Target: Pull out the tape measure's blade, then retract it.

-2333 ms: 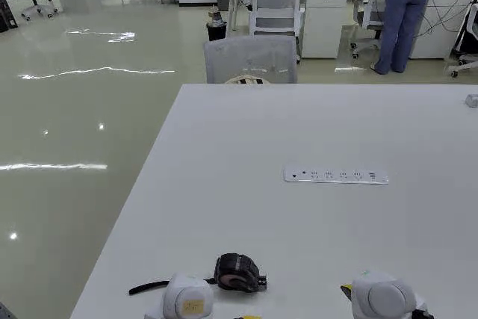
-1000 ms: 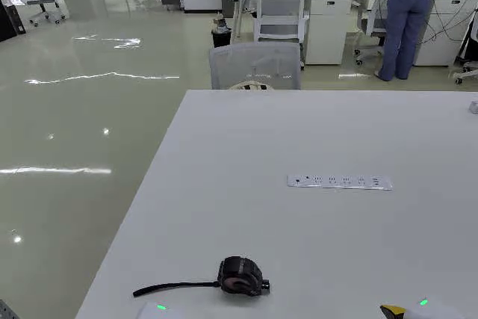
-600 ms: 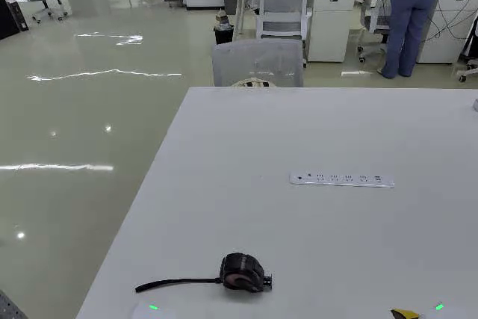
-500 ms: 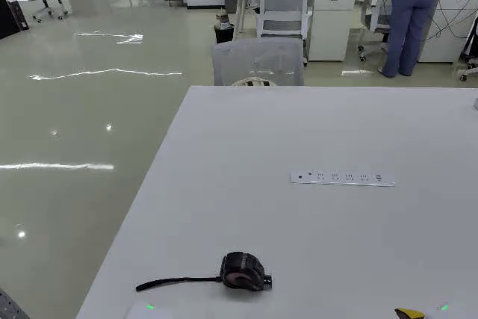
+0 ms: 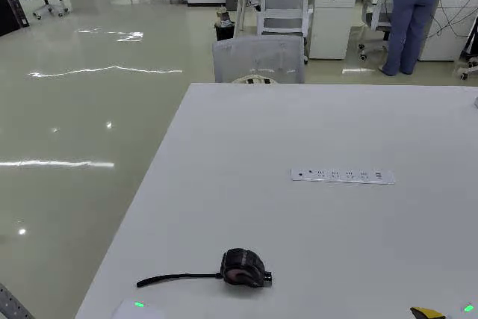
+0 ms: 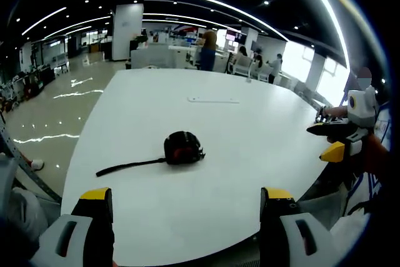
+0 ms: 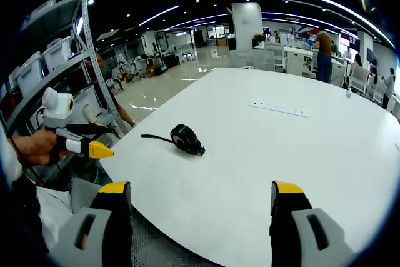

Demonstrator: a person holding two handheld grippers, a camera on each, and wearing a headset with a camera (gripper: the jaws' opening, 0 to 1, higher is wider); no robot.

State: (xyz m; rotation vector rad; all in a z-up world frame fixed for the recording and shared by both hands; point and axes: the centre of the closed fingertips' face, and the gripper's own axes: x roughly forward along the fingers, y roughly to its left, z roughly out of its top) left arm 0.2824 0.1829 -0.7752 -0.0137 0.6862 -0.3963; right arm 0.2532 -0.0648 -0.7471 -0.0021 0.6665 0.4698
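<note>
Left gripper [image 6: 185,195] and right gripper [image 7: 200,187] hang off the near bench [image 5: 314,125] edge, both sets of fingers spread wide, gripping nothing. Tape measure [image 5: 243,268] lies on the bench near that edge, apart from both, black strap [image 5: 175,279] trailing left. Power strip [image 5: 342,176] mid-bench, grey chair [image 5: 258,59] past the far edge.

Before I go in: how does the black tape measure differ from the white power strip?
The black rounded tape measure is chunky and stands proud of the surface; the white power strip is long, flat and low. The tape measure lies near the front edge with a black strap trailing to its left; the power strip lies farther back, mid-table. Both rest on the white table, apart from each other.
</note>
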